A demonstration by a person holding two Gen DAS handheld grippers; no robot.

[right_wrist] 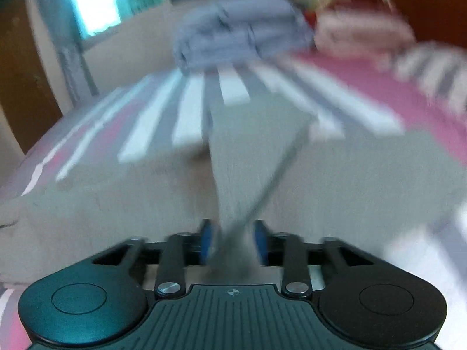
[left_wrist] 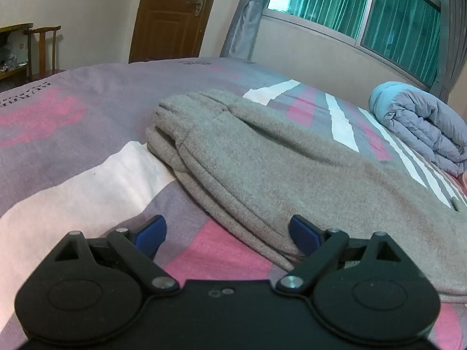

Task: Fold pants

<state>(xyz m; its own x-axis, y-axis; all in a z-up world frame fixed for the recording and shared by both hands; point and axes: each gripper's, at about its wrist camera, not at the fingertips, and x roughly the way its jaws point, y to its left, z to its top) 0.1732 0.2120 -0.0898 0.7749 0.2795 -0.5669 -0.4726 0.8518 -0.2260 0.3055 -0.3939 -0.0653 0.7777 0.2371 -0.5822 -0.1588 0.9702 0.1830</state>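
Note:
Grey fleece pants (left_wrist: 262, 157) lie folded lengthwise on the bed, waistband at the far end. My left gripper (left_wrist: 227, 234) is open and empty, low over the bedspread at the pants' near edge; its right blue finger (left_wrist: 303, 233) rests against the grey cloth. In the blurred right wrist view my right gripper (right_wrist: 233, 243) is shut on a pinched strip of the grey pants (right_wrist: 230, 175), which rises from the cloth spread below into the blue pads.
The bed has a purple, pink and white patterned cover (left_wrist: 73, 134). A rolled blue-grey quilt (left_wrist: 423, 128) lies at the far right, also in the right wrist view (right_wrist: 233, 32). A wooden door (left_wrist: 172, 14), chair (left_wrist: 43, 49) and window (left_wrist: 379, 5) stand beyond.

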